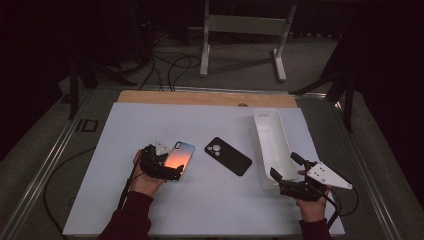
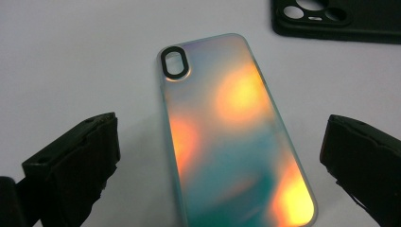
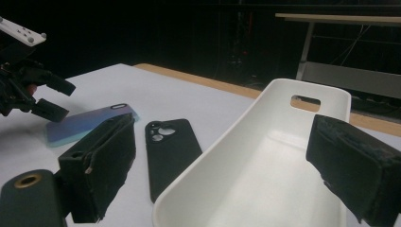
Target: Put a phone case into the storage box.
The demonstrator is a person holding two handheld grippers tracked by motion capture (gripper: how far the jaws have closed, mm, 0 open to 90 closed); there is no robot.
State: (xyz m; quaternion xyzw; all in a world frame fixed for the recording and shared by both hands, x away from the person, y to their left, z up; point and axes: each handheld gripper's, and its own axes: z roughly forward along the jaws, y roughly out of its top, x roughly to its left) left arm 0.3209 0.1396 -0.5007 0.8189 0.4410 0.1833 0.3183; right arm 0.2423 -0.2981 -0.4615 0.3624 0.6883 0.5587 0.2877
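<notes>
An iridescent orange-and-teal phone case [image 2: 231, 137] lies back up on the white table, left of centre [image 1: 179, 155]. My left gripper [image 1: 171, 162] is open, one black jaw on each side of the case's lower end [image 2: 222, 165], neither touching it. A black phone case [image 1: 227, 156] lies just to its right [image 2: 331, 19]. My right gripper [image 1: 286, 166] is open at the near end of the white tray [image 1: 260, 150], holding nothing [image 3: 227, 175]. The right gripper view also shows the iridescent case [image 3: 85, 124], the black case [image 3: 170, 151] and the left gripper [image 3: 28, 90].
The long white tray [image 3: 227, 156] has a handle slot at its far end and nothing in it. A wooden strip [image 1: 200, 97] borders the table's far edge. Cables and a metal frame [image 1: 245, 30] stand on the floor beyond.
</notes>
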